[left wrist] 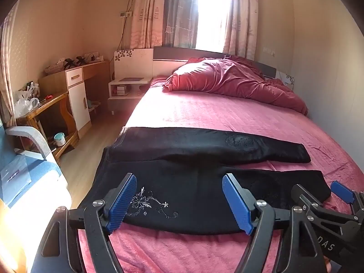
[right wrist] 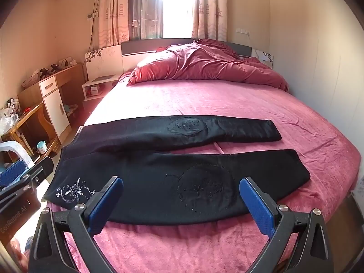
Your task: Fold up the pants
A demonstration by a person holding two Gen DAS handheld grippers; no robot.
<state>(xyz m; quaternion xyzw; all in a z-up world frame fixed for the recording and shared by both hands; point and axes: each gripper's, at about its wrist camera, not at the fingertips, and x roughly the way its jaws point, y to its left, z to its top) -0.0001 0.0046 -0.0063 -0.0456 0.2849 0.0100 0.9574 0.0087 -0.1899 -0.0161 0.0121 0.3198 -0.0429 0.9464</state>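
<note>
Black pants (right wrist: 173, 177) flat on pink bed (right wrist: 227, 100), 2 gaping tools nearby.

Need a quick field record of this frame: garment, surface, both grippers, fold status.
garment: black embroidered pants, spread flat, legs apart, waist at left
surface: pink fleece bed sheet
bedding: crumpled red quilt at the headboard end
left hand-held gripper: open, over the near leg's waist end, holding nothing
right hand-held gripper: open, over the near leg's knee area, holding nothing
fold status: not yet begun
</note>
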